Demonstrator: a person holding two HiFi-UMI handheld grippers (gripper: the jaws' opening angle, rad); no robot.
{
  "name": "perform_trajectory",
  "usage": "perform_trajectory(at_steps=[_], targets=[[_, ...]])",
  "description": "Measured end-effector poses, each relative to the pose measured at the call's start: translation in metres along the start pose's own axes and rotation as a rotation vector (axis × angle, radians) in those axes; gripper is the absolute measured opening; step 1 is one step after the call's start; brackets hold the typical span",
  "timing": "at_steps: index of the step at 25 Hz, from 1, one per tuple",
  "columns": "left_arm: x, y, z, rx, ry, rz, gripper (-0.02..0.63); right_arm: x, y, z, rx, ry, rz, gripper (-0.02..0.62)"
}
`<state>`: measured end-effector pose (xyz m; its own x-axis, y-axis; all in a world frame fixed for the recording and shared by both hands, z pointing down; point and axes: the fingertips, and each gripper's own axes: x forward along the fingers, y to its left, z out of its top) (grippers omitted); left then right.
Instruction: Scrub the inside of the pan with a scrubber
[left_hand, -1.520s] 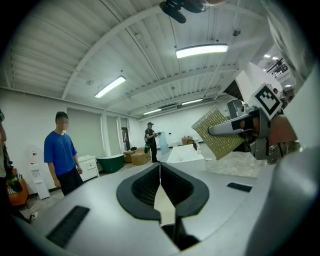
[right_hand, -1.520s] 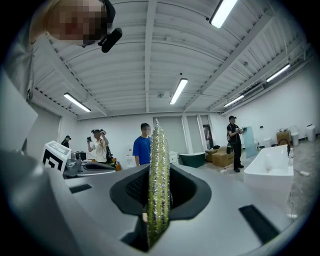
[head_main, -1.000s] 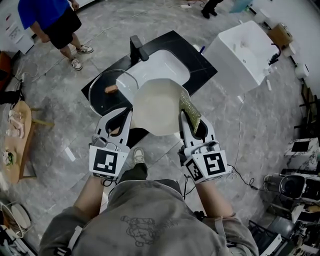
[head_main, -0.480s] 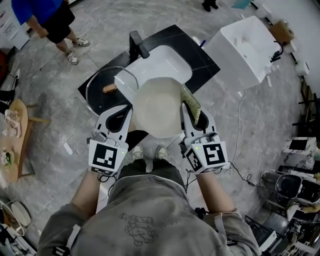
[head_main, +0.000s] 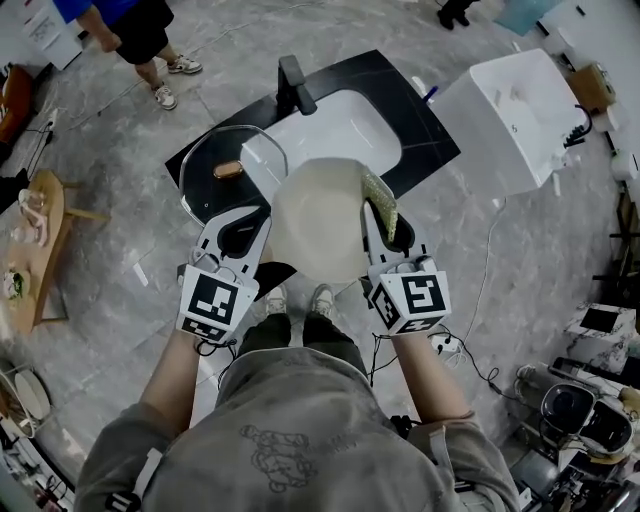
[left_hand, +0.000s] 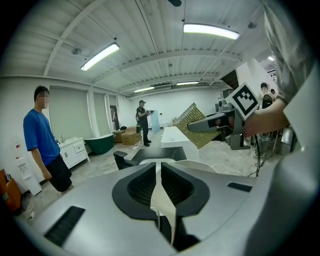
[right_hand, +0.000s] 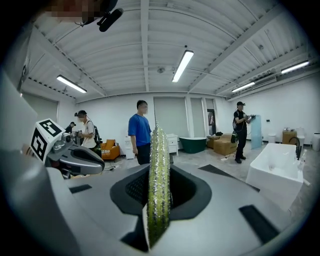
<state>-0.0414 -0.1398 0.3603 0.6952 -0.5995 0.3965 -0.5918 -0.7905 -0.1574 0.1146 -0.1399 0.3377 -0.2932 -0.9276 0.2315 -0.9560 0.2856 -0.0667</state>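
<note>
Grey stone floor is seen around a black sink surface (head_main: 418, 118) at upper centre. Below it, the pan (head_main: 318, 222), judged rigid and slippery, is clamped by its rim in the left hand-held gripper (head_main: 258, 228). The seemingly soft, flat scrubber (head_main: 381, 203) is pinched edgewise in the right hand-held gripper (head_main: 385, 232).

My left gripper (head_main: 243, 228) sits at 9 o'clock of the pan (head_main: 315, 222) and aims toward 1 o'clock. Its jaws are clamped on the pan's thin rim. My right gripper (head_main: 386, 226) sits at 3 o'clock and aims toward 11. Its jaws are pressed on the scrubber (head_main: 380, 198), which stands edge-on between them. My left forearm (head_main: 172, 375) and right forearm (head_main: 432, 378) reach forward side by side, with the marker cubes facing up.
</note>
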Motion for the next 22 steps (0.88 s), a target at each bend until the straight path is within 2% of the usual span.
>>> perform_trajectory(at_steps=[4,5,6,7,8,12,17,22], targets=[[0.012,-0.005,-0.014,0.000,0.048,-0.021,0.026,0.017,-0.012,-0.018,-0.010,0.039,0.012,0.077],[0.016,-0.007,-0.020,-0.001,0.069,-0.033,0.057,0.021,-0.015,-0.023,-0.015,0.050,0.013,0.077],[0.019,-0.009,-0.027,0.000,0.097,-0.047,0.126,0.026,-0.018,-0.029,-0.020,0.062,0.014,0.077],[0.021,-0.011,-0.034,0.009,0.125,-0.055,0.168,0.031,-0.020,-0.035,-0.025,0.074,0.015,0.077],[0.022,-0.013,-0.039,0.025,0.145,-0.056,0.179,0.035,-0.022,-0.041,-0.030,0.088,0.017,0.077],[0.028,-0.020,-0.058,0.102,0.207,-0.072,0.216,0.051,-0.031,-0.065,-0.015,0.139,0.023,0.077],[0.035,-0.033,-0.098,0.194,0.344,-0.153,0.252,0.072,-0.037,-0.093,-0.023,0.189,0.028,0.077],[0.033,-0.046,-0.144,0.239,0.474,-0.232,0.259,0.093,-0.038,-0.123,-0.065,0.244,0.039,0.077]])
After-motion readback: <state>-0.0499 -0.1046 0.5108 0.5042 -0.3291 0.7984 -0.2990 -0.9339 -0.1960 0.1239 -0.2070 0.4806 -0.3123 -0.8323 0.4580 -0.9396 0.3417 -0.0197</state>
